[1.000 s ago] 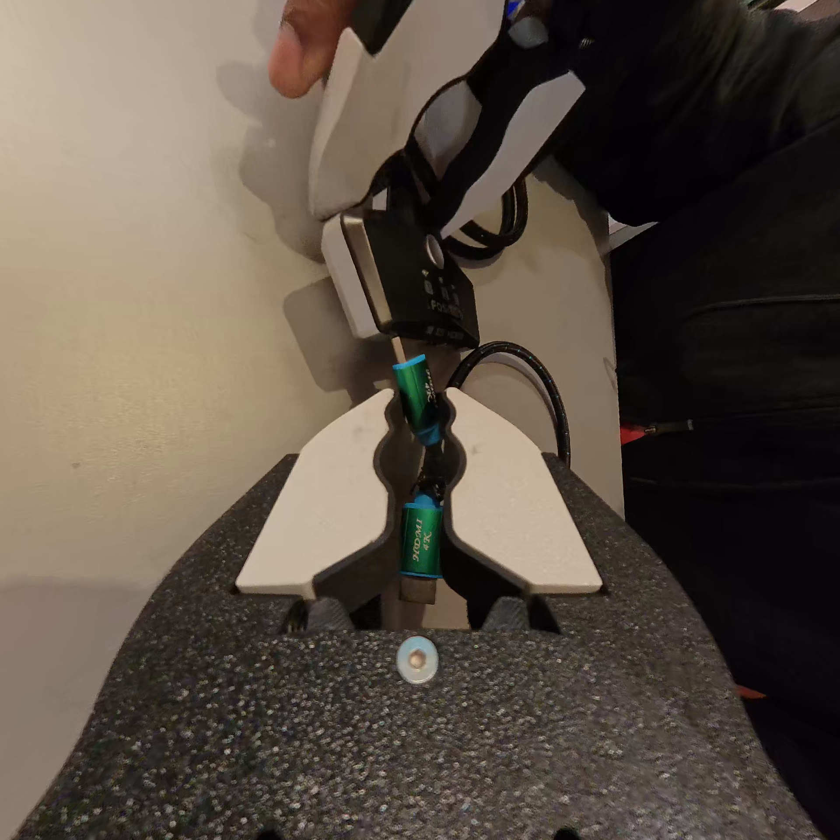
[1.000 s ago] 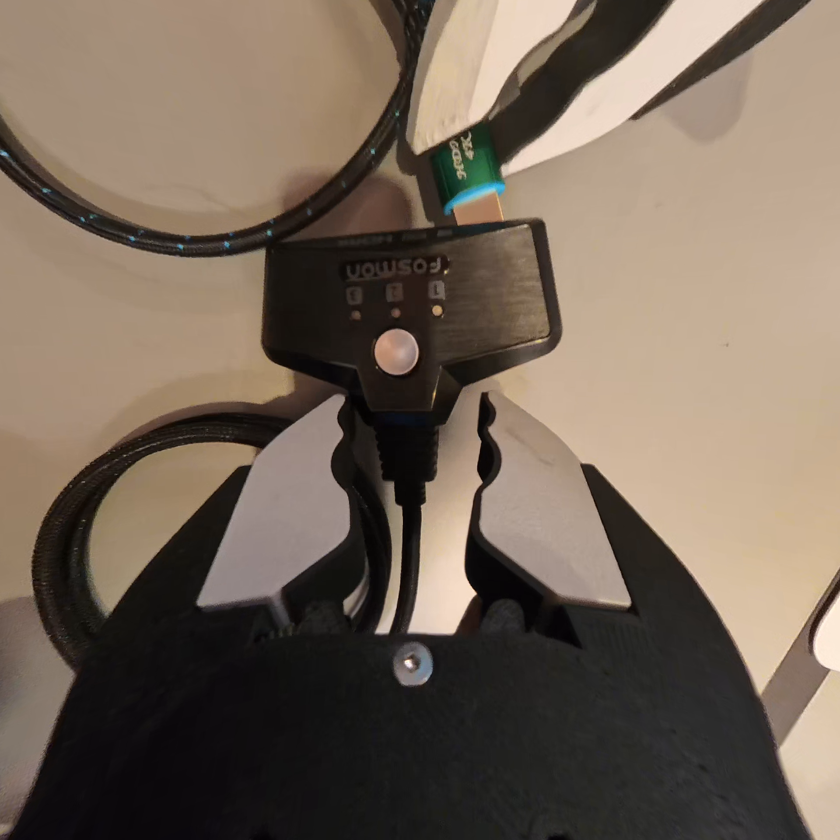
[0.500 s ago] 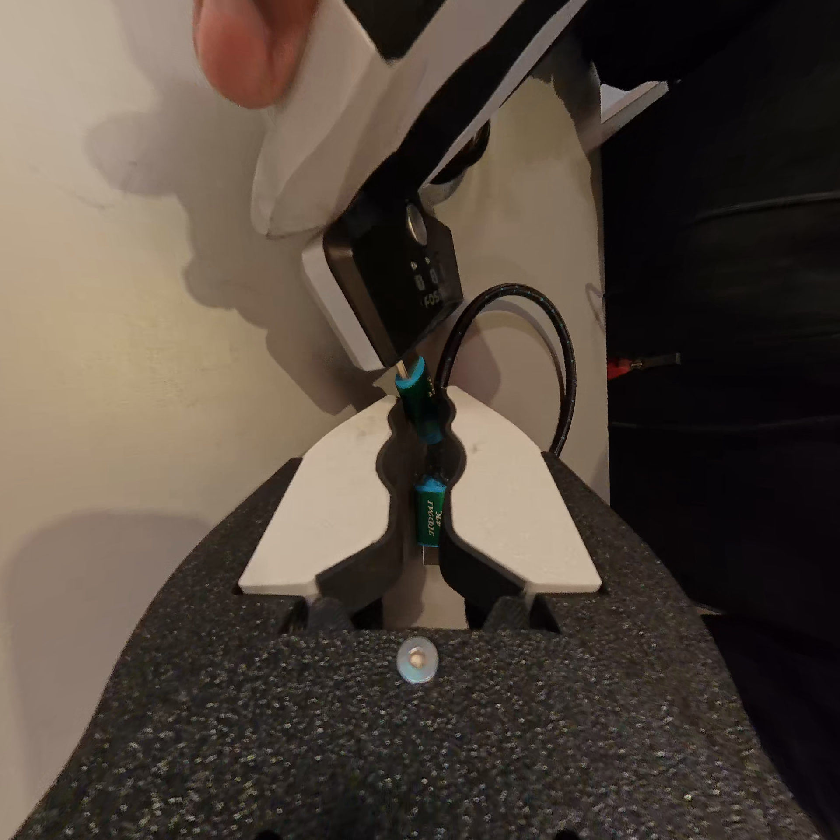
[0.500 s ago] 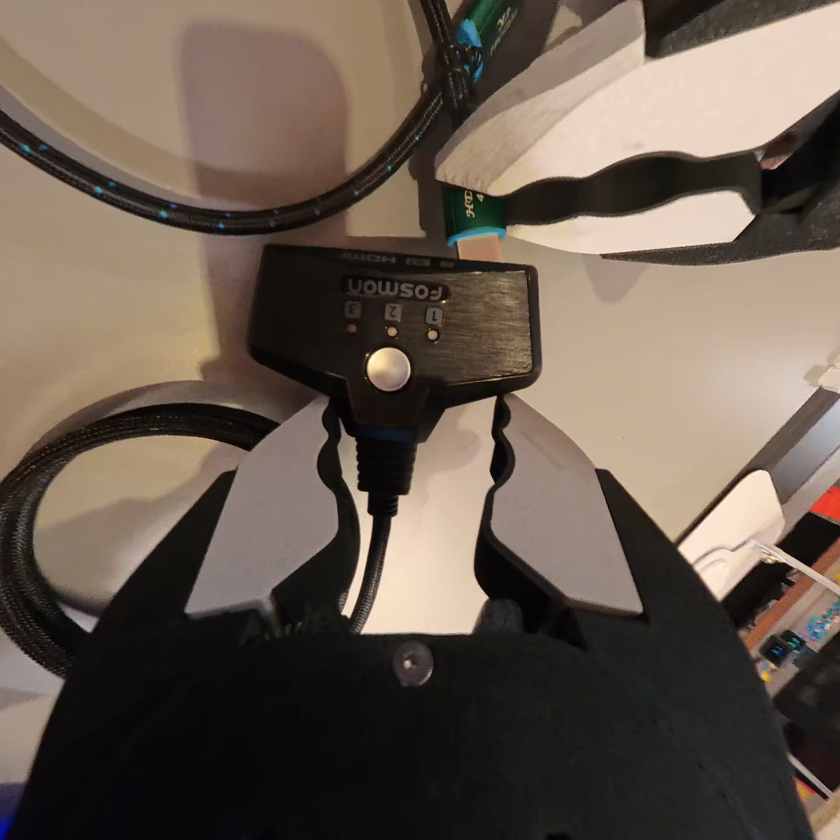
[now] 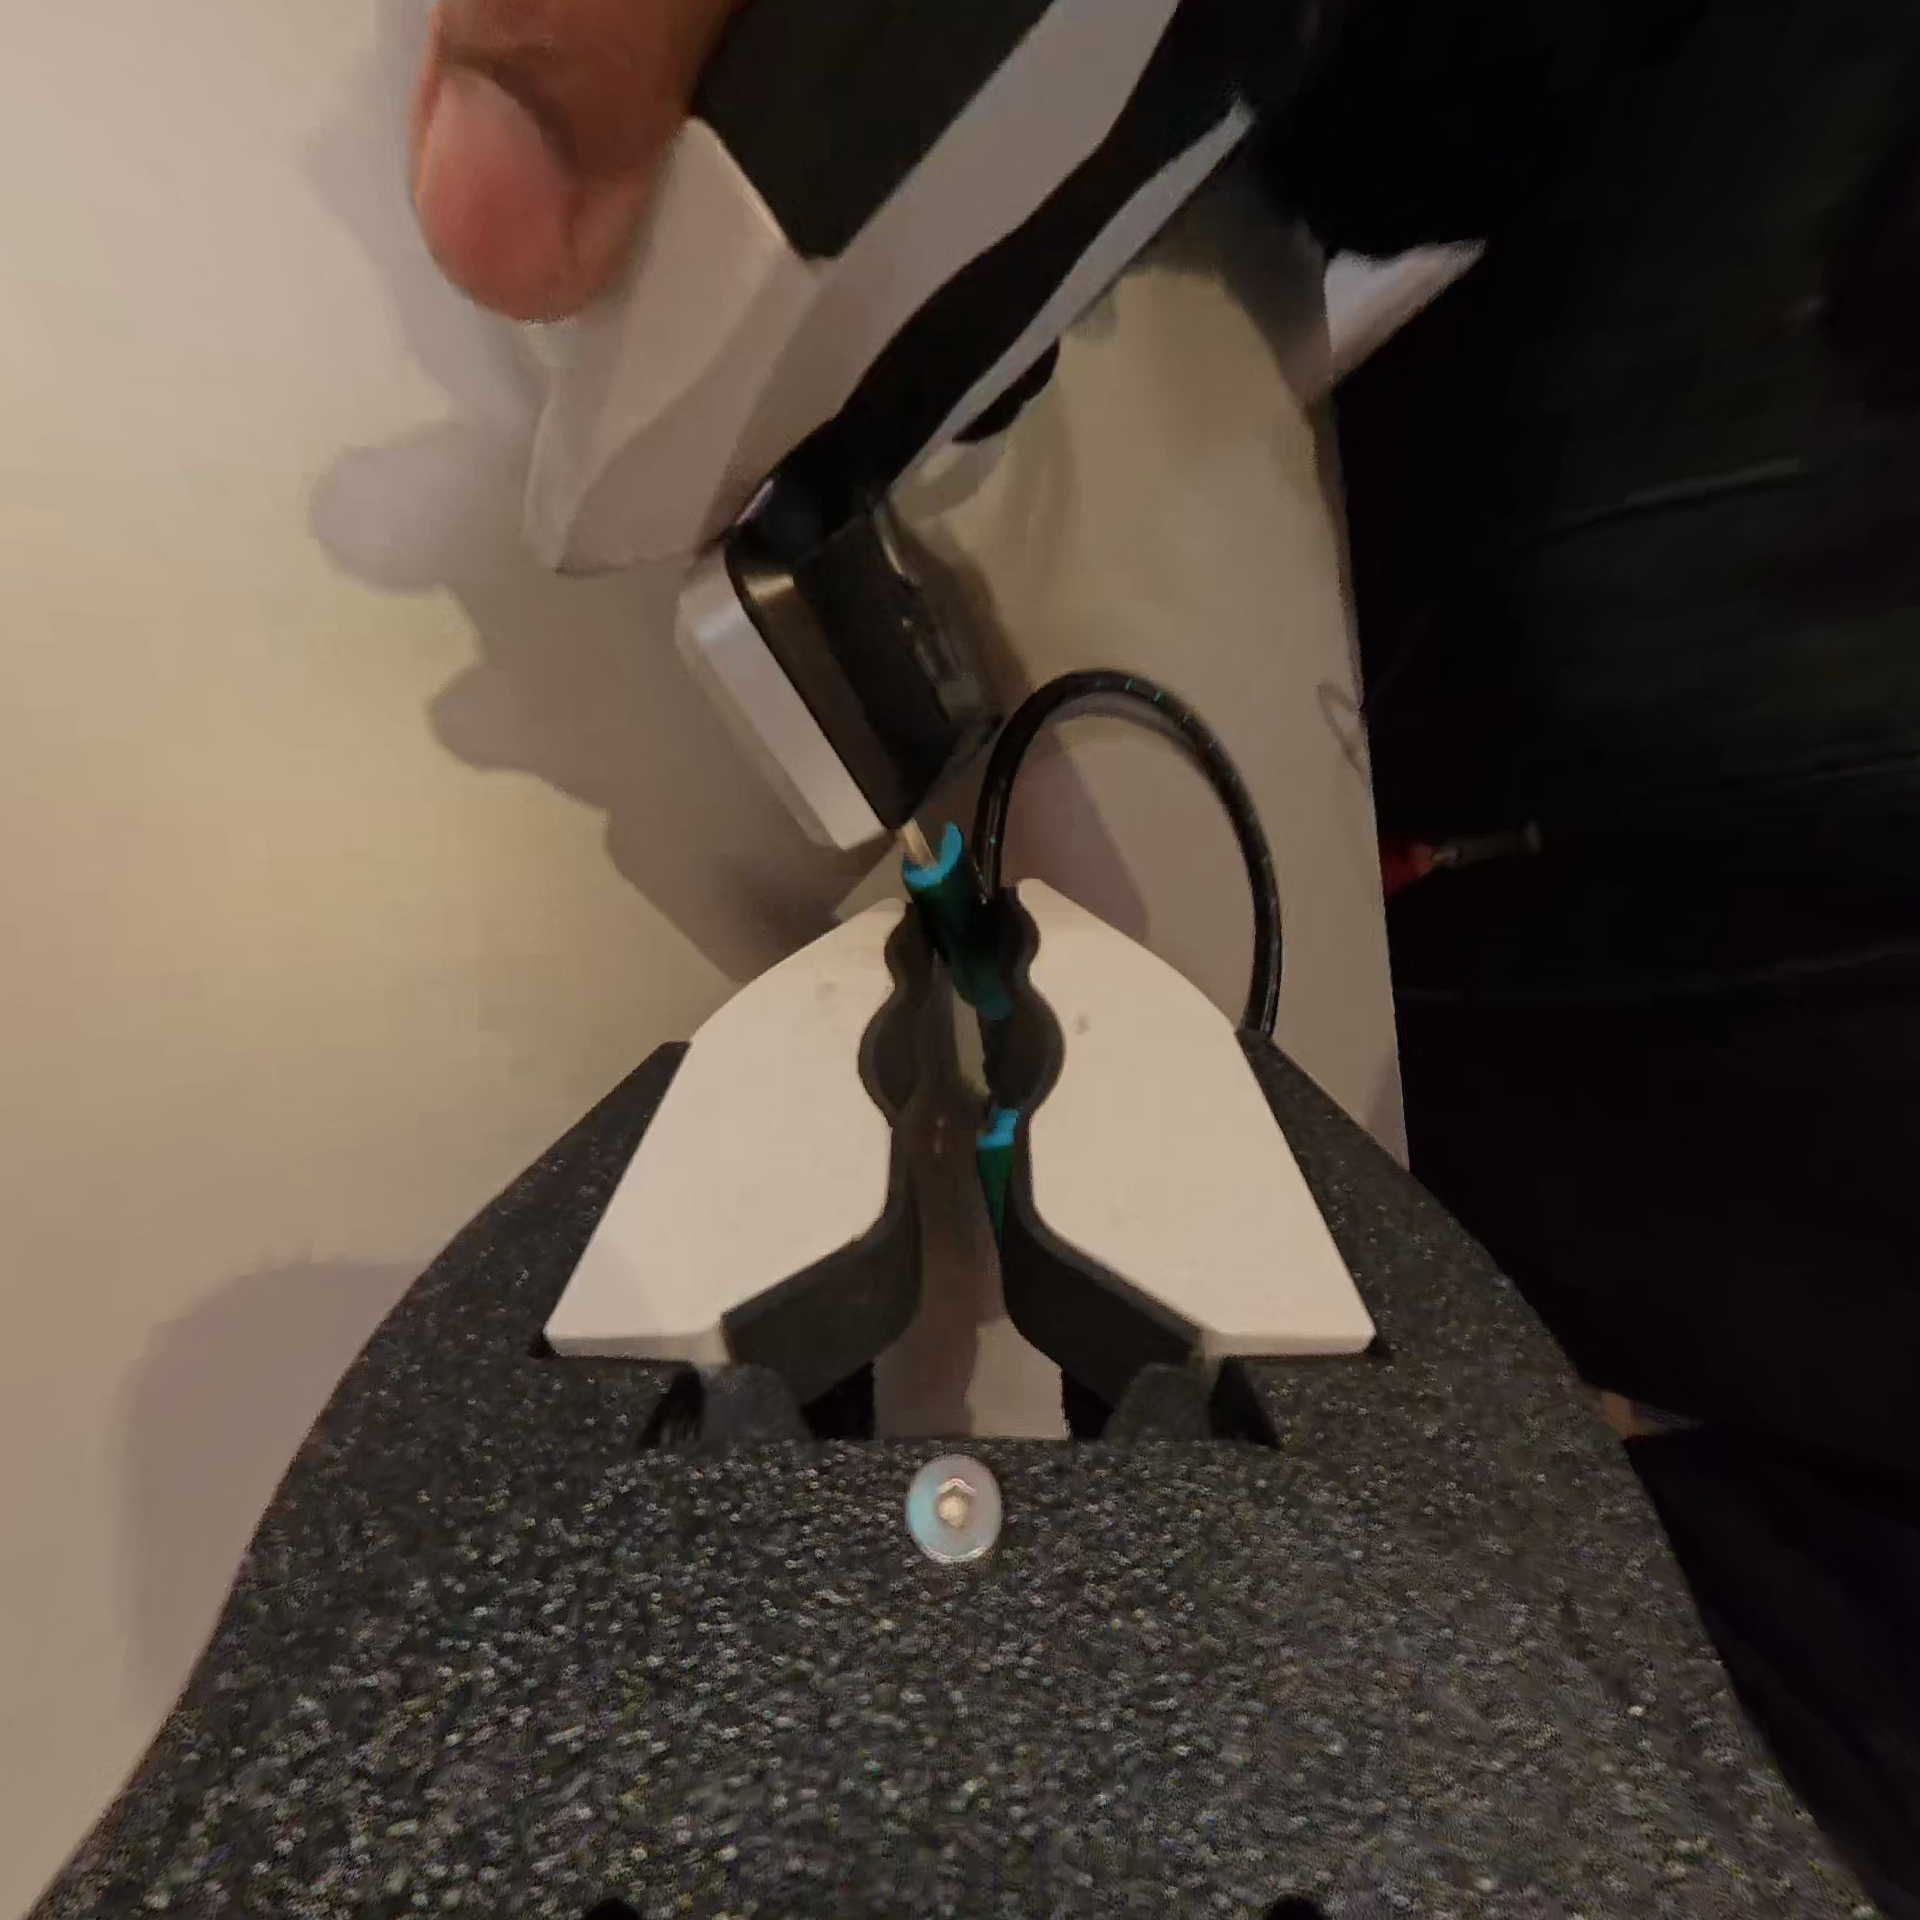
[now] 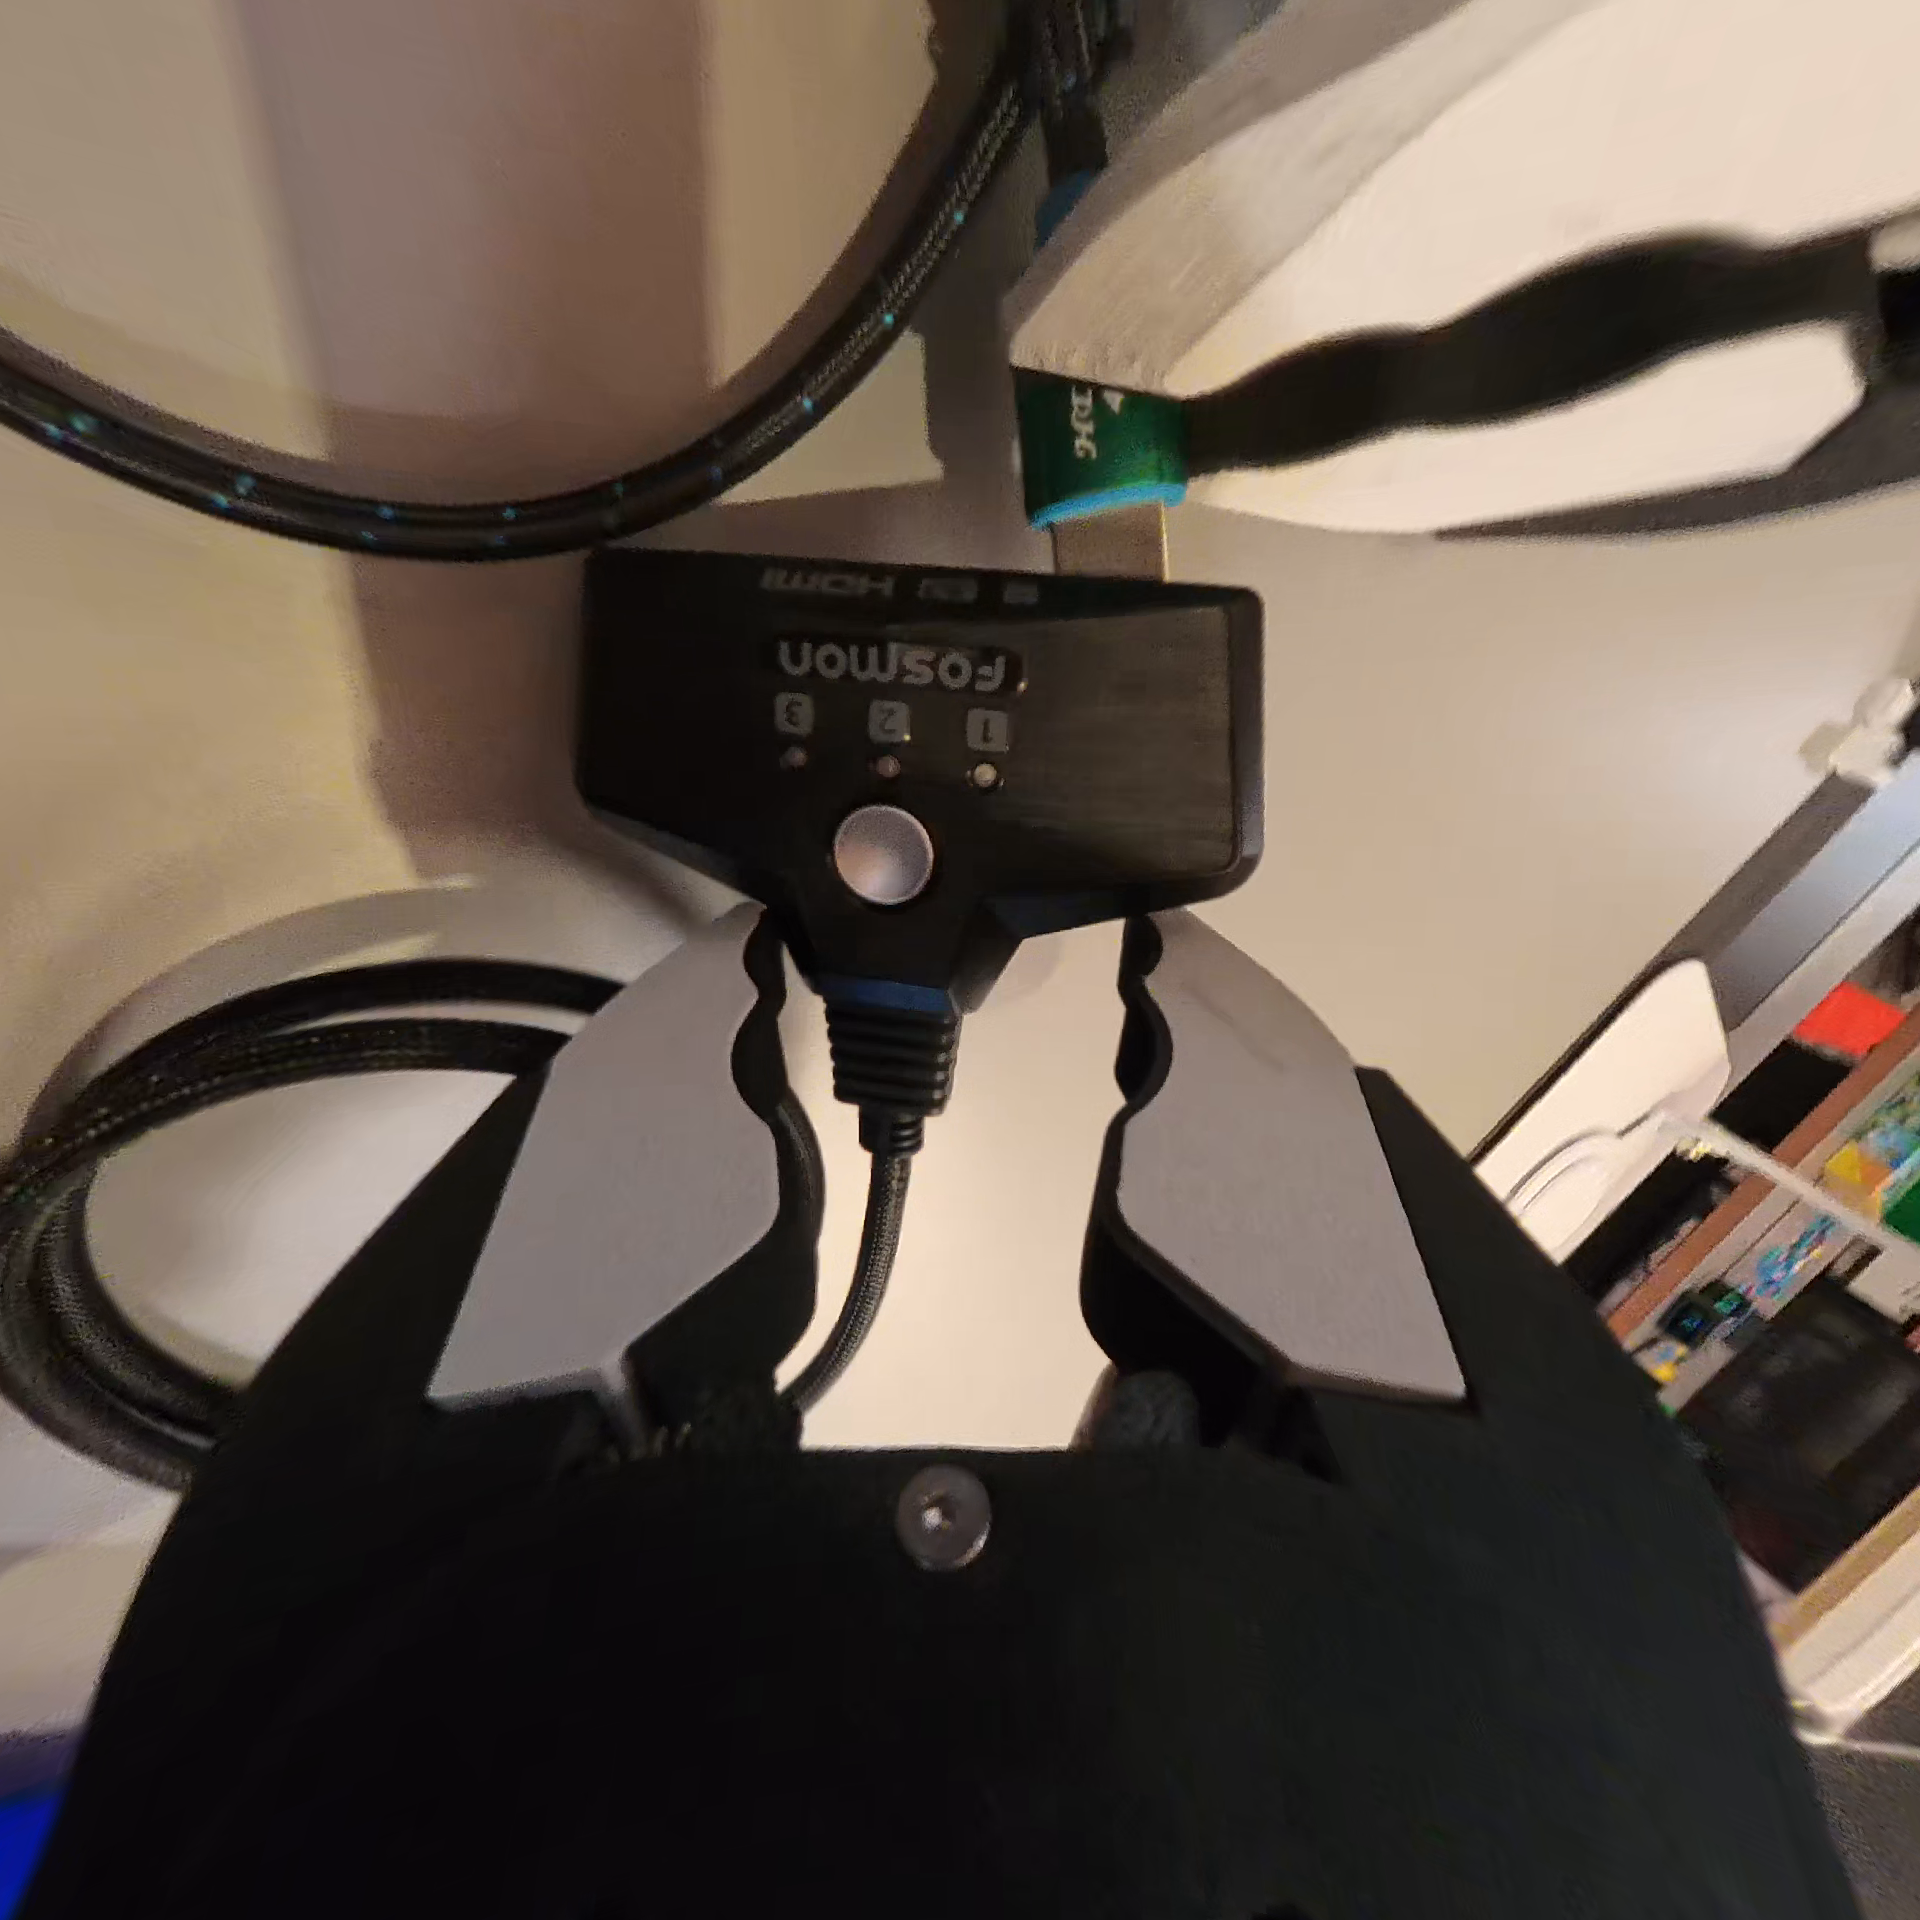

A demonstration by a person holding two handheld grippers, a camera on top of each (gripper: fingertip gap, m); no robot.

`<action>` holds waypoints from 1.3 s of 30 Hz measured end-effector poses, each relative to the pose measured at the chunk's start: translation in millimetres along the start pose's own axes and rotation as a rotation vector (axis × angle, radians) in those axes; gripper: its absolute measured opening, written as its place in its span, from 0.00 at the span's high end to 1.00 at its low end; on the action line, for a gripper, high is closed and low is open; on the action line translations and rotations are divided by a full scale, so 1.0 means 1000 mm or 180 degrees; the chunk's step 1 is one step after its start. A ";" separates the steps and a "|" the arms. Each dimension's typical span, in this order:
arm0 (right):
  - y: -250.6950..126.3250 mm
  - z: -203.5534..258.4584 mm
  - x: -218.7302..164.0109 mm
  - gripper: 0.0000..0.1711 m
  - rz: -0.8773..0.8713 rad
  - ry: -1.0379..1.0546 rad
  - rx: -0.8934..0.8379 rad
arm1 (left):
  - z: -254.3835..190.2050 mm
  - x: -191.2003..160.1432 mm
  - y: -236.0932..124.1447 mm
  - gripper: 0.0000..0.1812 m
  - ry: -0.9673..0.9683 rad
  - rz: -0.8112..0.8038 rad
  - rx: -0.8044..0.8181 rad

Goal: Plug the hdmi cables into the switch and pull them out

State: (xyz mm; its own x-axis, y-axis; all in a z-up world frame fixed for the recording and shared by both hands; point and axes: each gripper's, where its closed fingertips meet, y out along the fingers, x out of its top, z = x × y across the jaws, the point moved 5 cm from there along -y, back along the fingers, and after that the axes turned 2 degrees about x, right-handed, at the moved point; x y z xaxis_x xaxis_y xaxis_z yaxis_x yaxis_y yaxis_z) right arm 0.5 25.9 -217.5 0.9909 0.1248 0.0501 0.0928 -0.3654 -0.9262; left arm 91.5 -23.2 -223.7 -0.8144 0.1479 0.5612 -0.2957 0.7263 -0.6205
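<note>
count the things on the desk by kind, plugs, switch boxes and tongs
green plugs: 2
black switch box: 1
tongs, left and right: 2
total: 5

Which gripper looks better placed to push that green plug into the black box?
The left gripper. It is clamped on the green plug, whose metal tip sits at the edge of the switch. The right gripper holds the switch's narrow cable end, so it likely just steadies it.

Cream tabletop (image 6: 1455,727), cluttered shelves (image 6: 1787,1226)
</note>
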 end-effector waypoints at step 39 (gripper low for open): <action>-0.018 -0.036 0.001 0.84 -0.1792 0.2128 0.1123 | 0.002 0.009 -0.014 0.94 -0.0022 0.0347 0.0417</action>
State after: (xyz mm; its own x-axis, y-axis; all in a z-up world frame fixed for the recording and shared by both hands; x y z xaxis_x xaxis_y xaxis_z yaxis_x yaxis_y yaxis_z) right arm 3.0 -0.9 -186.8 0.6697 -0.3972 0.6275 0.6487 -0.0983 -0.7546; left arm 87.1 -33.6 -211.3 -0.8485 0.2161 0.4830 -0.2676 0.6123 -0.7440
